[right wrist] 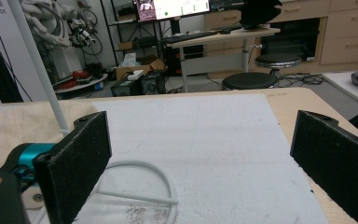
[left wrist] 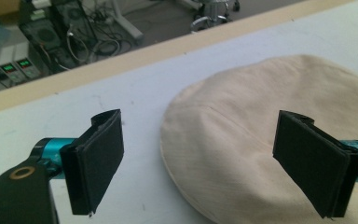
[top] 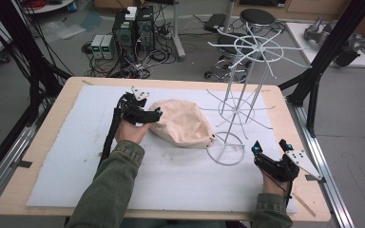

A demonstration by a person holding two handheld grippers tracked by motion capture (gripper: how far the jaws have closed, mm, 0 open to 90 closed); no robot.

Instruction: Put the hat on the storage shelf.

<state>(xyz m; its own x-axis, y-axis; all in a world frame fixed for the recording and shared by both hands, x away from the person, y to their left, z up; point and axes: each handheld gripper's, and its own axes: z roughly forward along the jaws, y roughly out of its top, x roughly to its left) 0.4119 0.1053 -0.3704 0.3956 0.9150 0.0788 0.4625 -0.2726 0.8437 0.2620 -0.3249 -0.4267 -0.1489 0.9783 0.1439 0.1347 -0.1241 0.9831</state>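
Beige cloth cap [top: 183, 122], long axis toward the rack's base, between the left claw's [top: 148, 114] spread jaws.

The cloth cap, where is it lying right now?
In the high view the cap lies mid-table on the white mat, between the open left gripper and the wire rack.

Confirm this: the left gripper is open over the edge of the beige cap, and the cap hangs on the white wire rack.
Not quite: the beige cap lies flat on the table mat beside the white wire rack, as the high view shows. The left gripper is indeed open over its edge.

High overview, two close tool views
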